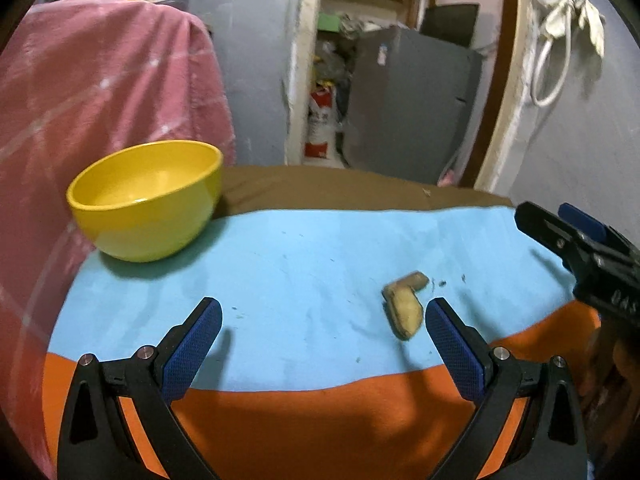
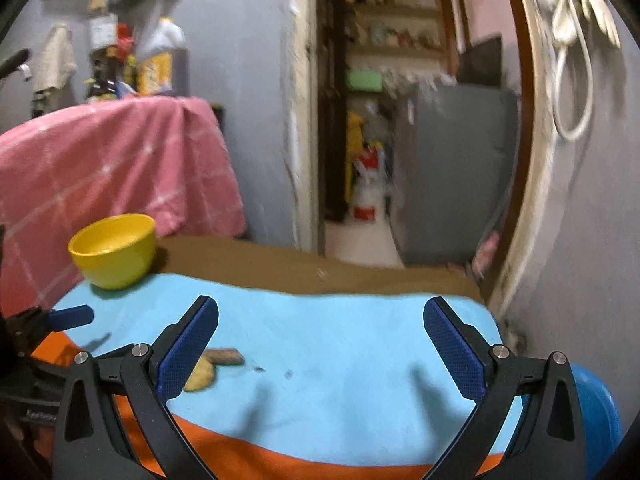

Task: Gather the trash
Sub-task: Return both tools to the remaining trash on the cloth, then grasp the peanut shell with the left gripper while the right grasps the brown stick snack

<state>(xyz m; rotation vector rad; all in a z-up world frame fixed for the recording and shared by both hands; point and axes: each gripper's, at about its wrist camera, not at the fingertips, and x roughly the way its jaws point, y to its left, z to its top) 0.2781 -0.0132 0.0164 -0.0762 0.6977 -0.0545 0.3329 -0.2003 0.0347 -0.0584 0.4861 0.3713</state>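
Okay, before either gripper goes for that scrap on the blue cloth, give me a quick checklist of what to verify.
1. Left gripper open: ok, fingers spread.
2. Right gripper open: ok, nothing held.
3. Scrap reachable: ok, it lies loose on the blue cloth, just inside the left gripper's right-hand finger.
4. Yellow bowl ready: ok, upright, looks empty.
5. Grippers apart: ok, though close.
6. Other trash: cannot tell; only dark specks.

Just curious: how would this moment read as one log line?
left gripper open | right gripper open | peel scrap on blue cloth | yellow bowl empty
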